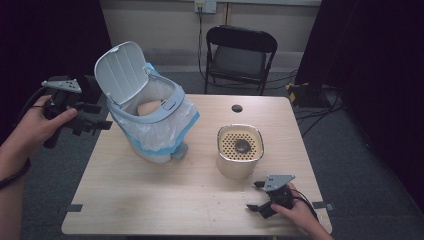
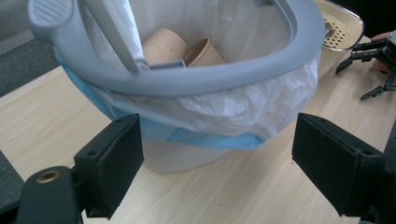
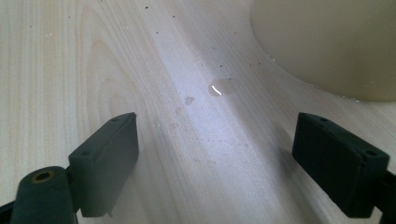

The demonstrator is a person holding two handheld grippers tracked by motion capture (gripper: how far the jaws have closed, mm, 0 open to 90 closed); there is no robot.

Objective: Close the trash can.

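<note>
No legible txt, labels or nos. anywhere.

Each black hand-held gripper (image 1: 102, 122) carries square pads, a brass-coloured rivet and a grey three-cornered plate.

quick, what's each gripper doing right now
Left gripper: open, holding nothing, facing the trash bin.
Right gripper: open, empty, over the table.

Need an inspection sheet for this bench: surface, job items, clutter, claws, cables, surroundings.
Surface: light wooden table, a water drop and dark specks.
Job's things: white lidded bin with clear liner, lid up, tan paper cups inside; cream container with perforated insert.
Clutter: nothing seen.
Claws: left claw open, off the table edge; right claw open, low over the table.
Cables: black leads on the floor.
Surroundings: black folding chair.
</note>
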